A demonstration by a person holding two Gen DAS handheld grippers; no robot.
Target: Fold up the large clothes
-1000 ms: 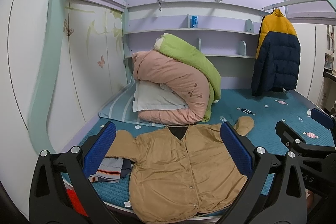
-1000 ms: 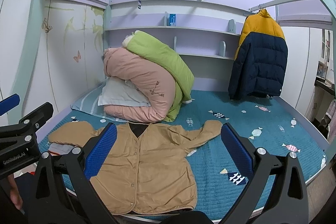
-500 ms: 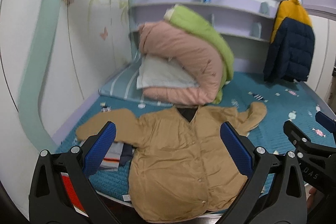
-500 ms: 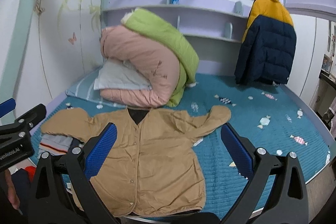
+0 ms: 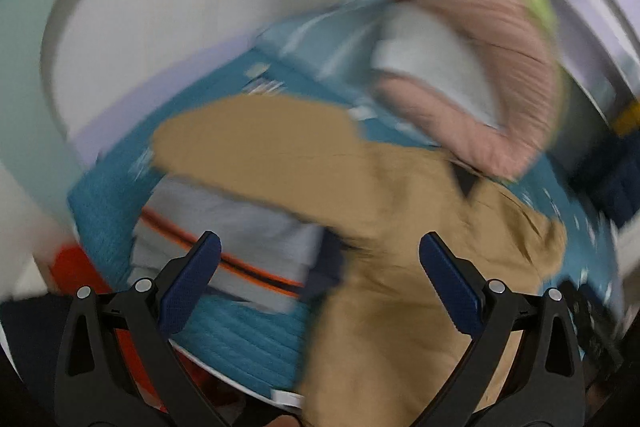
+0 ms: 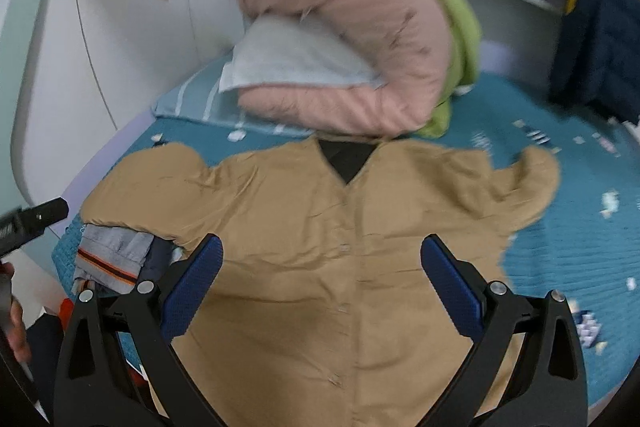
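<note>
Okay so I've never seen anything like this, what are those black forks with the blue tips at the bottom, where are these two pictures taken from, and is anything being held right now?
There is no robot here: a person carries a handheld claw in each hand, with a wide-angle camera on each looking forward along its two fingers. The black forks with blue pads are those fingers. One picture is from the left claw, the other from the right claw; the left view is blurred.

Both look down at a bed with a teal sheet. A tan button-front jacket lies spread on it, sleeves out to the sides. Under its left sleeve sits a pile of folded grey clothes with an orange stripe. Behind are rolled pink and green quilts, and a navy and yellow coat at the far right.

Both claws are open and hold nothing.
</note>
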